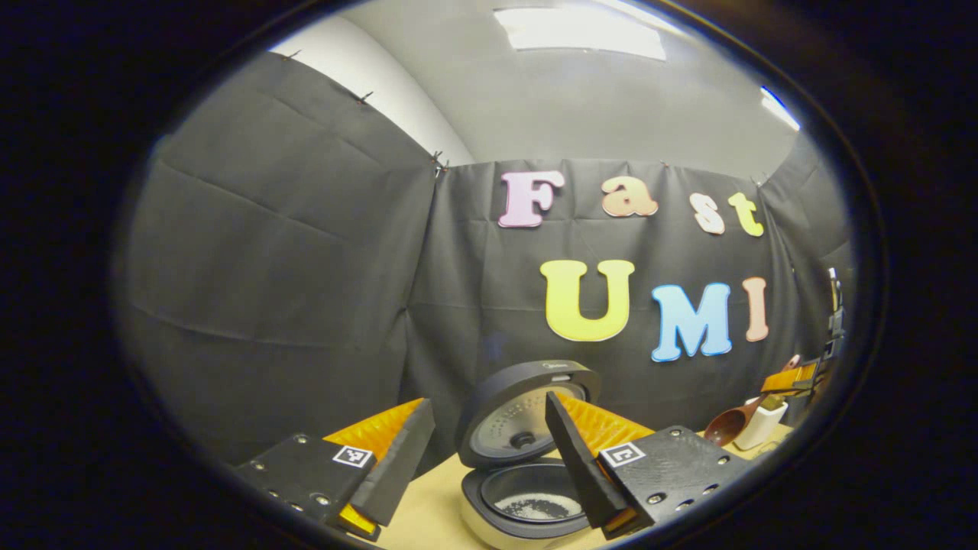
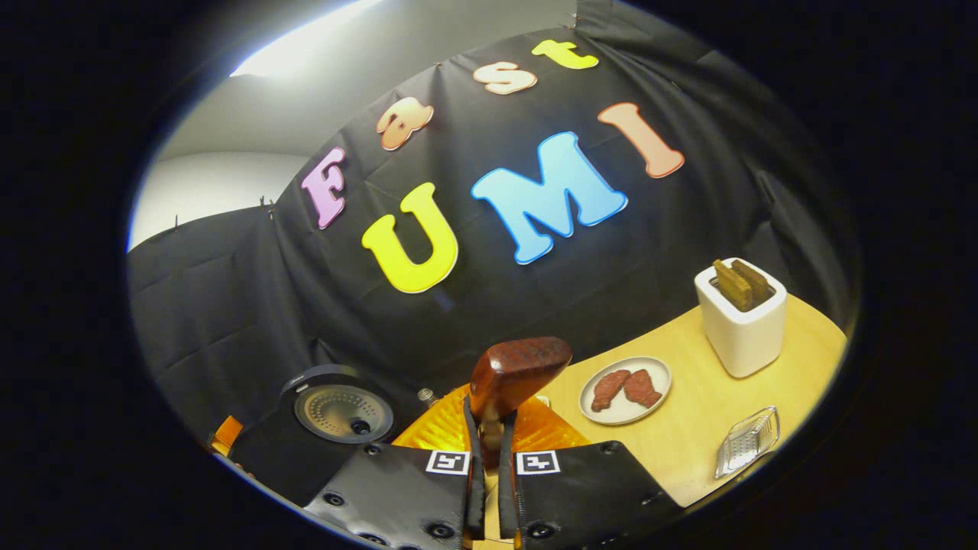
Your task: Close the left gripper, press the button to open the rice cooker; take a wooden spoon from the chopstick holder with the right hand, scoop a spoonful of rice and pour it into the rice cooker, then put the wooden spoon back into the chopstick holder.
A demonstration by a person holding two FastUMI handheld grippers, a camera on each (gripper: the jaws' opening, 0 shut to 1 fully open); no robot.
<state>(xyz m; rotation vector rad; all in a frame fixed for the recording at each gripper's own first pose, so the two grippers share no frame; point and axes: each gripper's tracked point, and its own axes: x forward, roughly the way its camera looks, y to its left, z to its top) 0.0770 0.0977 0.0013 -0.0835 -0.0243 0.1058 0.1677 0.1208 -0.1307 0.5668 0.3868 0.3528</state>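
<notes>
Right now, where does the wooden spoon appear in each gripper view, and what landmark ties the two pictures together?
Left gripper view: the wooden spoon sits far off at the right edge, bowl hanging lower left, held by the right gripper by the white chopstick holder.
Right gripper view: the spoon stands bottom centre, clamped between that gripper's own fingers.
Shared landmark: the open rice cooker's lid.

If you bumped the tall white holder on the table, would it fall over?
Probably it could tip. The white holder is taller than it is wide and stands on a small base on the smooth wooden table. It looks thick-walled and ceramic-like, so likely heavy enough to resist a light nudge, but apt to chip if it fell. The brown pieces sticking out raise its weight a little.
</notes>
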